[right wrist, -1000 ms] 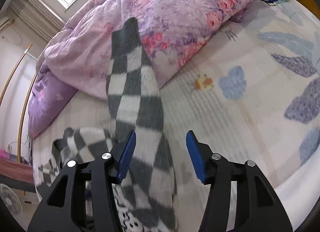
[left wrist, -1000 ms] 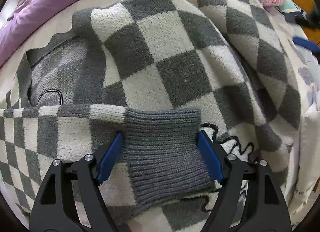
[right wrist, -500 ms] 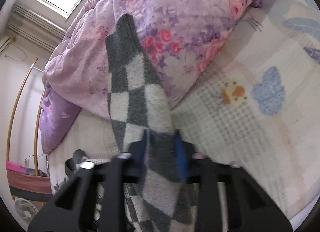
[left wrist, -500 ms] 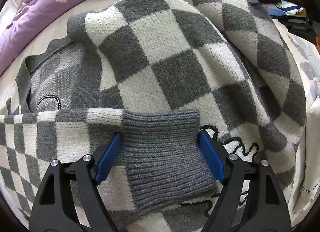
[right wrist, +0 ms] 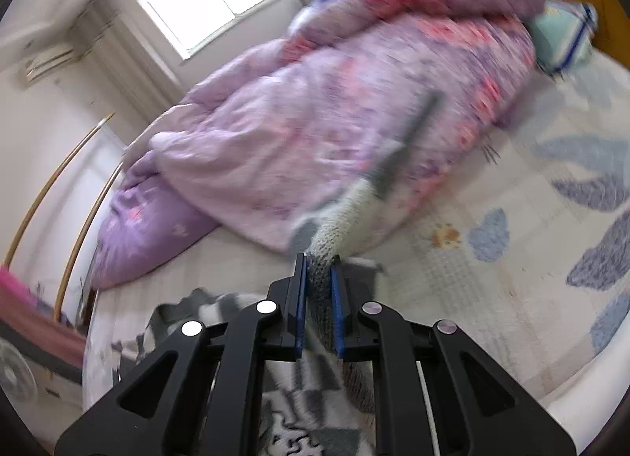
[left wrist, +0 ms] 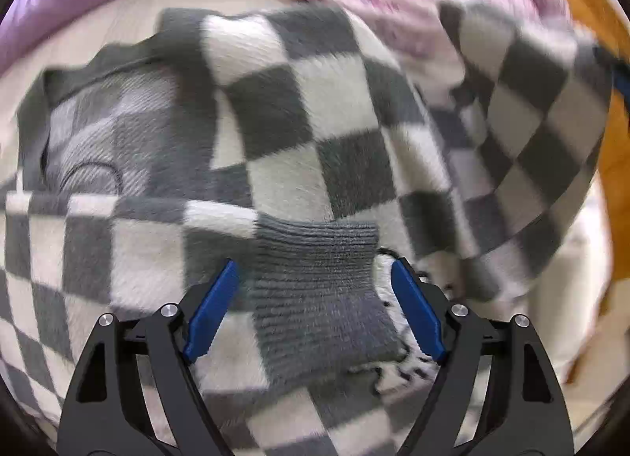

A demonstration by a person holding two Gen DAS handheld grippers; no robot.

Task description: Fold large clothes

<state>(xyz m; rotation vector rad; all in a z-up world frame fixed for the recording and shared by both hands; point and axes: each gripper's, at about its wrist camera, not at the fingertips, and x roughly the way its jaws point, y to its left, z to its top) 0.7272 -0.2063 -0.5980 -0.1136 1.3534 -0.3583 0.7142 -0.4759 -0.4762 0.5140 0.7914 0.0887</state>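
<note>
Right tool (right wrist: pixel 318 279) clamped on checkered sweater (left wrist: pixel 275 133) sleeve; left tool (left wrist: pixel 315 298) apart, straddling grey ribbed cuff (left wrist: pixel 319 290).

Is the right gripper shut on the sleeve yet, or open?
Shut. The right gripper has its blue pads pinching the checkered sleeve, which rises out from between them toward the quilt.

Left wrist close over sweater (left wrist: pixel 299 149), right low across bed (right wrist: pixel 512 267), sharing sweater
</note>
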